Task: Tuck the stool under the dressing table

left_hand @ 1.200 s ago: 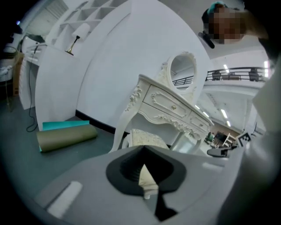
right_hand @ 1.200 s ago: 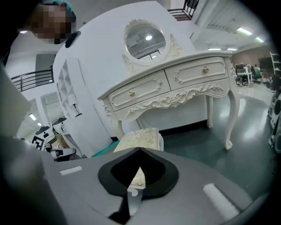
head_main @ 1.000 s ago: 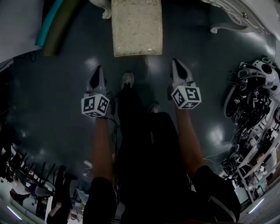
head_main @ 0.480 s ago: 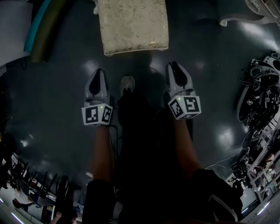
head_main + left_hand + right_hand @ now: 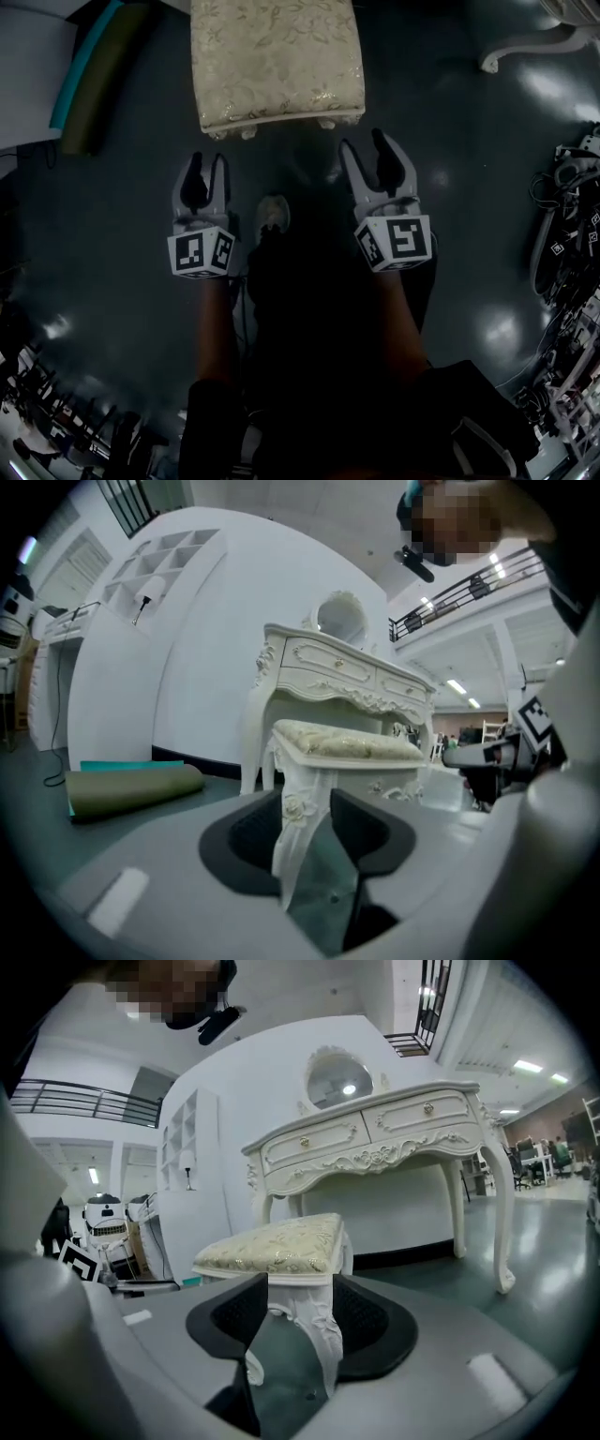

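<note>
The stool (image 5: 277, 61) has a cream patterned cushion and white carved legs; it stands on the dark floor at the top of the head view. My left gripper (image 5: 206, 161) and right gripper (image 5: 367, 146) hover just short of its near edge, one before each front corner. Both sets of jaws have just been opening and stand apart. In the left gripper view a front leg (image 5: 298, 832) shows in the gap of the left gripper (image 5: 307, 825), untouched by the pads. The right gripper (image 5: 300, 1314) frames the other front leg (image 5: 314, 1330) the same way. The white dressing table (image 5: 375, 1138) stands behind the stool.
A rolled olive and teal mat (image 5: 94, 75) lies on the floor at the left. Cables and equipment (image 5: 572, 234) crowd the right side. A dressing table leg (image 5: 525, 47) shows at the top right. The person's shoe (image 5: 272, 214) is between the grippers.
Both grippers have sunk lower and come nearer the stool's front edge. Their jaws, shut earlier, now stand apart. The stool fills more of the head view.
</note>
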Available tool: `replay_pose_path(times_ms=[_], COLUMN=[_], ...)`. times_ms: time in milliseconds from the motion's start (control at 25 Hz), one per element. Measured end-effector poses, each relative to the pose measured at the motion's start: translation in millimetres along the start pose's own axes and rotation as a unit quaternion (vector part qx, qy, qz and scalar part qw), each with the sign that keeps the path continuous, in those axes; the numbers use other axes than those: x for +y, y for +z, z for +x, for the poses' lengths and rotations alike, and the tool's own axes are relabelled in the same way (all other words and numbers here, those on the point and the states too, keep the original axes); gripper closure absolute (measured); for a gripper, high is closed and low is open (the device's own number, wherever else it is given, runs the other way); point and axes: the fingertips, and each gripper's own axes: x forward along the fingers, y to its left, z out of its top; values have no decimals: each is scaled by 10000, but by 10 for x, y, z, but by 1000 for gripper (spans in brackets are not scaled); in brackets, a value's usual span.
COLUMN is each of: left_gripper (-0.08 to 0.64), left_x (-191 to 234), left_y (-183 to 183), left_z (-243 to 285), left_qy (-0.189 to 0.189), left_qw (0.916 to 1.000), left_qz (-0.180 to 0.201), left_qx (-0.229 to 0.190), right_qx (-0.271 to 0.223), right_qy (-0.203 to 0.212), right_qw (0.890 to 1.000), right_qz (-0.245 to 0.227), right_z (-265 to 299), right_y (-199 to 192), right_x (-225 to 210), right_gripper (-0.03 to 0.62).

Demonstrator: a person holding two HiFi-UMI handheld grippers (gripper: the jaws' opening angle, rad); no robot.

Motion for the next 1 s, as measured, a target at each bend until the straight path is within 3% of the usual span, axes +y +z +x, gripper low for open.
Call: replay_pose_path(times_ms=[400, 520, 600, 760, 1000], left_gripper=[323, 304, 296, 275, 256], left_x=[-96, -127, -104, -31, -8], left_y=[-213, -265, -276, -316, -449], left_z=[-129, -89, -33, 219, 411], left_qy=[240, 230, 228, 171, 40], left_qw=[9990, 9979, 9972, 9969, 9967], left_qz=[142, 283, 362, 339, 305], left_qx=[344, 532, 610, 689, 752], right_qx=[-18, 236, 294, 515, 759], right_qy=[280, 215, 214, 202, 278], right_qw=[9995, 9994, 9993, 9983, 9967], right_qz=[116, -95, 37, 155, -91], right_z=[-46, -19, 48, 298, 476], right_y=[-156, -356, -408, -577, -766], right_x=[-241, -285, -305, -366, -333], right_gripper=[339, 327, 322, 301, 285])
